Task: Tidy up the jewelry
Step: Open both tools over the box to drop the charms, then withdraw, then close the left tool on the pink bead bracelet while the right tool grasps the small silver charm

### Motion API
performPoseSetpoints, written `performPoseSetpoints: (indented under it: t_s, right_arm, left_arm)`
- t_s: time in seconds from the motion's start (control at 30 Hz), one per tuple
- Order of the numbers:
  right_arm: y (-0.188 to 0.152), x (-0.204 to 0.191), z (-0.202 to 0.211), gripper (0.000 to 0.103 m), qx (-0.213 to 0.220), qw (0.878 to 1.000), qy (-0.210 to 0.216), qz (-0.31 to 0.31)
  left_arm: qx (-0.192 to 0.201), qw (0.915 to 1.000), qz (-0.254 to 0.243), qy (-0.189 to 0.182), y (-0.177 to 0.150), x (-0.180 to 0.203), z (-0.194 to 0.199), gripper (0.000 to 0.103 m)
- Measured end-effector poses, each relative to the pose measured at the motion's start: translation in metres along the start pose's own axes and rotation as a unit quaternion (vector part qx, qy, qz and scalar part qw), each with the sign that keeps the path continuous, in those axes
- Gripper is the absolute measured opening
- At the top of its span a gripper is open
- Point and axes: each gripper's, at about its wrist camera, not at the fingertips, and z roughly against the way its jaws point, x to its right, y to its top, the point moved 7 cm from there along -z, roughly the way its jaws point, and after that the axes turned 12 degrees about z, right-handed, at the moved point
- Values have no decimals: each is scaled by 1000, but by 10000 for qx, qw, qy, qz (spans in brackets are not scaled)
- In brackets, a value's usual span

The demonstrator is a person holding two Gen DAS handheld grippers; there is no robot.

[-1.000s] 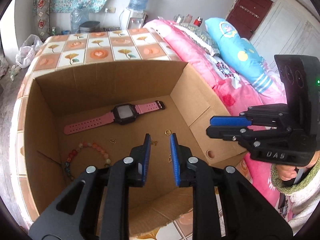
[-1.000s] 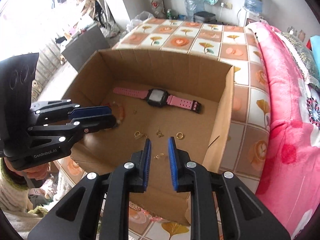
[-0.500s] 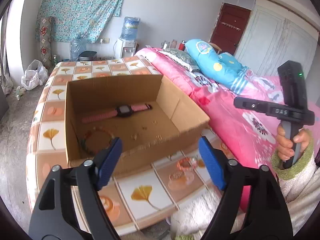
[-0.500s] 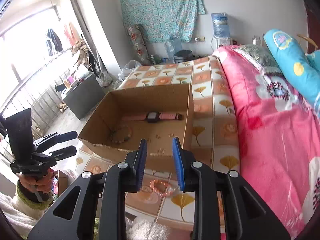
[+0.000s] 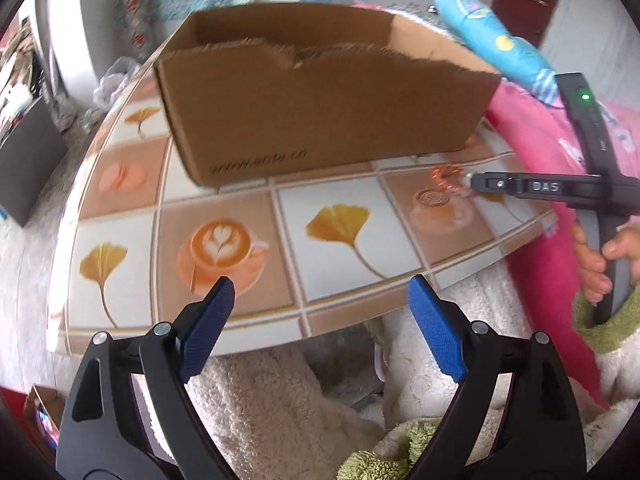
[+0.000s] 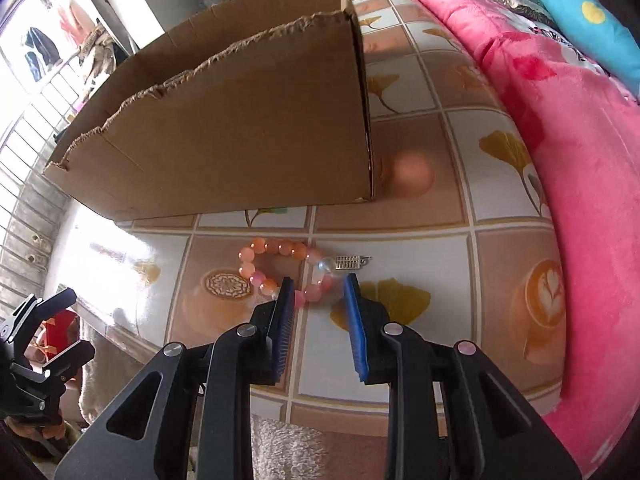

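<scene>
1. Our right tool point(image 6: 318, 284) hangs low over the tiled table point(image 6: 504, 264), blue pads partly open, straddling the near arc of the pink-and-orange beaded bracelet point(image 6: 280, 266) without gripping it.
2. The bracelet lies on the table just in front of the brown cardboard box point(image 6: 240, 136).
3. Our left tool point(image 5: 320, 296) gapes wide and empty above the table's near edge.

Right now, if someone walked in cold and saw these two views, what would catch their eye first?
Probably the pink-and-orange bead bracelet with its small silver charm, lying on the tiled table just in front of the cardboard box. The right gripper is open, its blue pads either side of the bracelet's near edge. The left gripper hangs wide open, back at the table's near edge.
</scene>
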Motion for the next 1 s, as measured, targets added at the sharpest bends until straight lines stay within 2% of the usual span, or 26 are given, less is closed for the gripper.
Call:
performPoseSetpoints:
  t_s: [0.13, 0.23, 0.4, 0.73, 0.8, 0.9, 1.0]
  right_arm:
    - [6, -7, -3, 12, -35, 9999, -79, 61]
    - [9, -21, -5, 10, -65, 9996, -138, 247]
    - [17, -51, -14, 10, -60, 9986, 11, 519]
    - [19, -131, -29, 10, -27, 9906, 971, 962]
    - [18, -134, -27, 10, 22, 9906, 946, 991]
    - [17, -121, -19, 10, 133, 9924, 989, 721]
    - [10, -88, -7, 10, 271, 9937, 1066, 222]
  left_arm:
    - [46, 9999, 123, 34, -3, -11, -3, 84]
    - [140, 9997, 186, 62, -2, -19, -3, 84]
    - [151, 9994, 284, 113, -3, -28, 0, 84]
    - [249, 9982, 450, 310, -1, -36, 4, 84]
    - [273, 9981, 438, 323, -1, -35, 4, 84]
    - [343, 9985, 348, 235, 1, -27, 5, 84]
    - [417, 9990, 116, -67, 3, -7, 3, 84]
